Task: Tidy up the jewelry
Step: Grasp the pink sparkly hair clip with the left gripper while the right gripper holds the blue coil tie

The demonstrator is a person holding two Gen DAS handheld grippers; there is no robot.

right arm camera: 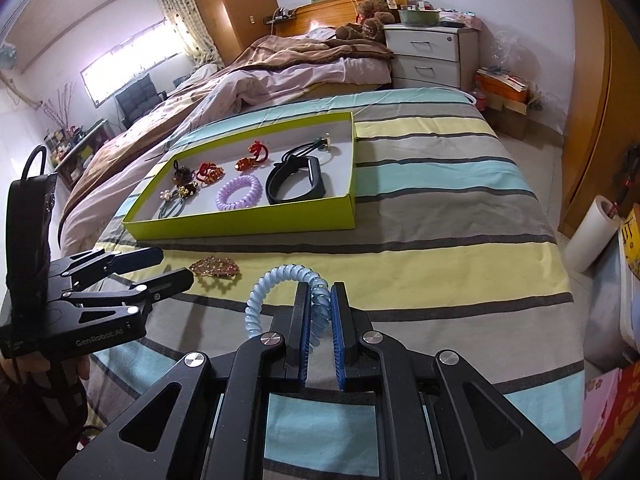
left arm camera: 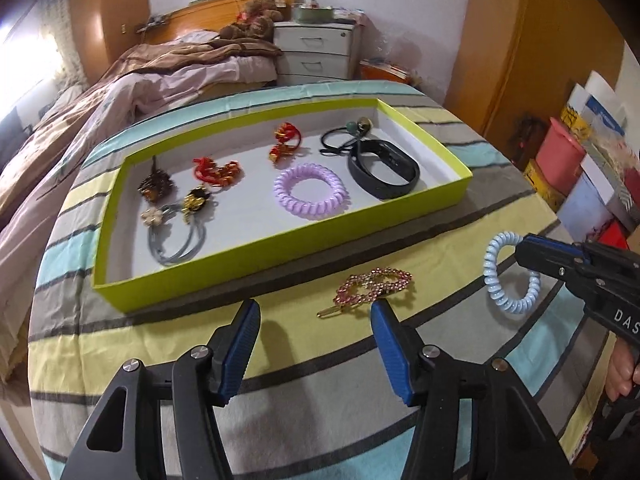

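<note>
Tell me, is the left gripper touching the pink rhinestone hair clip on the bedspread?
Apart. In the left wrist view the left gripper is open, and striped bedspread shows between its fingers and the pink rhinestone hair clip ahead.

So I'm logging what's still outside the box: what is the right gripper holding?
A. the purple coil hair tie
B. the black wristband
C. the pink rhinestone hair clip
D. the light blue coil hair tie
D: the right gripper is shut on the light blue coil hair tie, held above the striped cover, outside the green box.
</note>
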